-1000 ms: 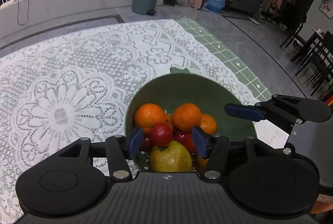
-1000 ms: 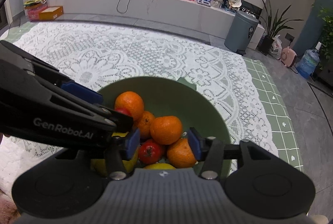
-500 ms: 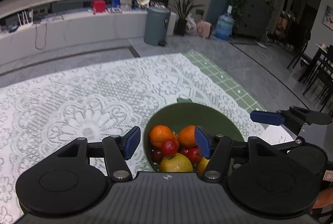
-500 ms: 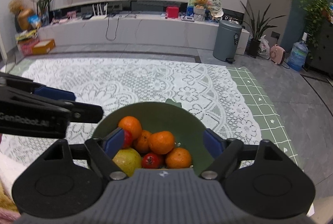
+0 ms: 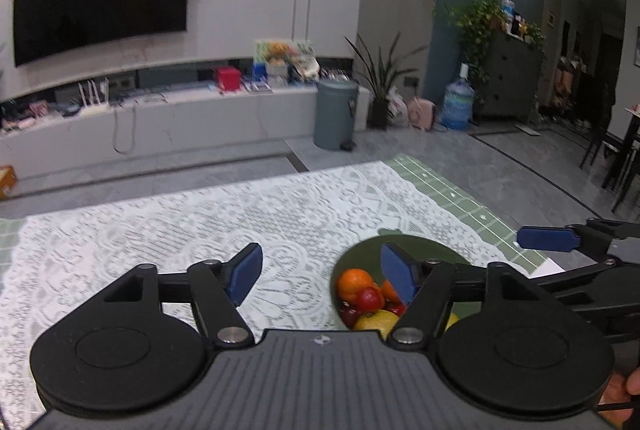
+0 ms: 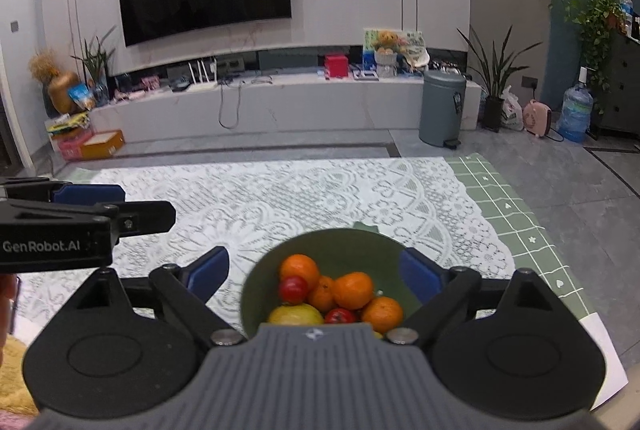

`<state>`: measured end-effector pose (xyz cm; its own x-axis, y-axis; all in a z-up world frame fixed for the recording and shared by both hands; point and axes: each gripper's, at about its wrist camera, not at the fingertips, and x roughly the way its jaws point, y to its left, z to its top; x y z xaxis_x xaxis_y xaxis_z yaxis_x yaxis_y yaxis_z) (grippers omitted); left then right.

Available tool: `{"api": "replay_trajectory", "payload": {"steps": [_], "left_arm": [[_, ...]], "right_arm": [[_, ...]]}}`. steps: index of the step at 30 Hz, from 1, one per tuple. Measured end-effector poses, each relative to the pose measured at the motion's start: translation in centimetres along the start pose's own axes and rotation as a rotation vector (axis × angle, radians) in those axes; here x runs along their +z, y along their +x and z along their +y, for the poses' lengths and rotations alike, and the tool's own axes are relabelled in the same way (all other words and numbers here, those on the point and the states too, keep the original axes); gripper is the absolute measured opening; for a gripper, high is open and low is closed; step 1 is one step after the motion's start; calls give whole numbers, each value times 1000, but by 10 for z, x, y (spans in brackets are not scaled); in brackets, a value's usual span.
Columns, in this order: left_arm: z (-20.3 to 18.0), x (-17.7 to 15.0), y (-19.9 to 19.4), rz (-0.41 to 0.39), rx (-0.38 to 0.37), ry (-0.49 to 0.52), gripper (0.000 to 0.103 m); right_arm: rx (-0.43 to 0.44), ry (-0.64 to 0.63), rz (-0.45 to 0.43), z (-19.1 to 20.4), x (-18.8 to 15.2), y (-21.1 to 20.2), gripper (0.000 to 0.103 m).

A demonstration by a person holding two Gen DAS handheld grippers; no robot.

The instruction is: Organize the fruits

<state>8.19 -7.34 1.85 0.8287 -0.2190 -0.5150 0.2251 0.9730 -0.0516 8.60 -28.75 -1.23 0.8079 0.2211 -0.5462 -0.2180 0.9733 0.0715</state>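
Right wrist view shows your right gripper [image 6: 314,272] and left gripper [image 5: 322,272] pulled back above the green bowl [image 6: 340,242] of fruit, jaws just opened wide and empty, so organizing looks finished.

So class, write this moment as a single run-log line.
left hand-held gripper: open, empty, jaws just opened | right hand-held gripper: open, empty, jaws just opened | fruit: piled in green bowl

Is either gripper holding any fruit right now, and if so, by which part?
Nothing is held. The left gripper and right gripper have just been opening, with nothing between their fingers. All the fruit sits in the green bowl.
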Motion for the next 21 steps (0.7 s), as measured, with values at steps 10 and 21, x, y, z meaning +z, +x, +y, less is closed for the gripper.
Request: {"api": "replay_trajectory", "payload": {"steps": [10, 21], "left_arm": [[11, -20, -22, -65, 101, 12, 91], [14, -48, -26, -71, 146, 23, 91]], "right_arm": [[41, 33, -50, 15, -22, -28, 97], [22, 34, -26, 21, -61, -31, 99]]}}
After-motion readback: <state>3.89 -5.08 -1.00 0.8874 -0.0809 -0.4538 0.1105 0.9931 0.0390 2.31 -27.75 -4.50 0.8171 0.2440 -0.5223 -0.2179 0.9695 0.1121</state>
